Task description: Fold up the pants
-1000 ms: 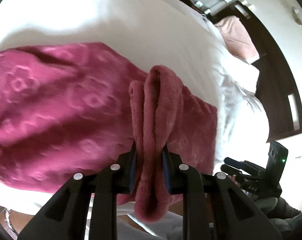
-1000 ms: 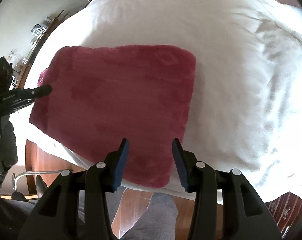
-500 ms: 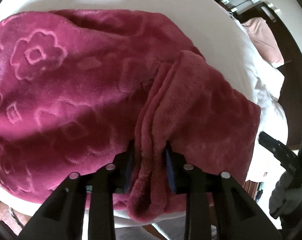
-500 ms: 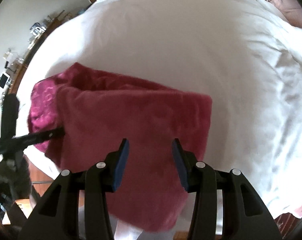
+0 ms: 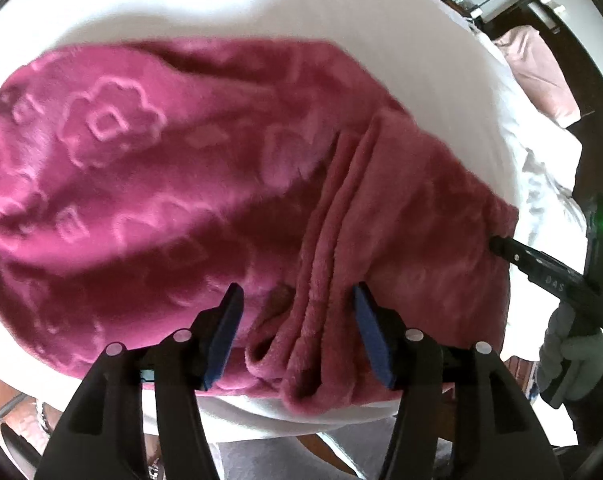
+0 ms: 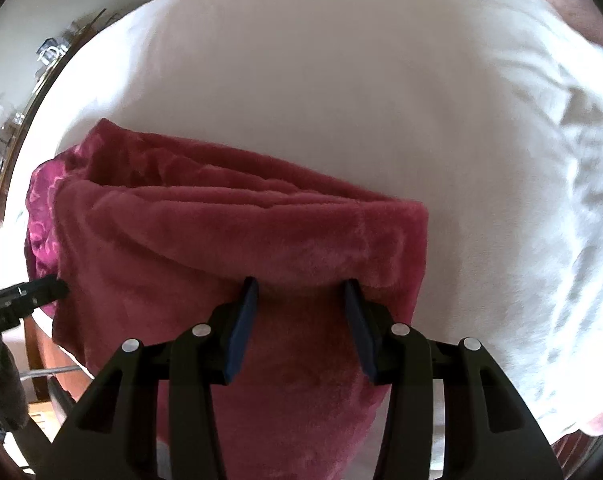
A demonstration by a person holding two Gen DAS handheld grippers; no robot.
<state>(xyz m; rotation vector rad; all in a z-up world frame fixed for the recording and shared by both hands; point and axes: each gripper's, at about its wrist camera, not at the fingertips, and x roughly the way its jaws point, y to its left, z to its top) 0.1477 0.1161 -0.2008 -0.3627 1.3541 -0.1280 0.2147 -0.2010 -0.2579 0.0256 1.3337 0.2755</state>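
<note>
Opening since before, left hand-held gripper (image 5: pixel 297 322) straddles pants (image 5: pixel 149 184); no legible writing.

The pants (image 6: pixel 229 248), dark pink and fleecy, lie folded on a white bed (image 6: pixel 341 80), near its left edge, with a thick rolled fold running across their top. The right gripper (image 6: pixel 301 300) hangs just above the near part of the fabric, its blue-padded jaws standing apart with nothing pinched between them. At the far left the left gripper (image 6: pixel 25 300) meets the pants' left edge; its jaws cannot be made out here. A shelf (image 6: pixel 29 92) with small items lines the wall at upper left.
</note>
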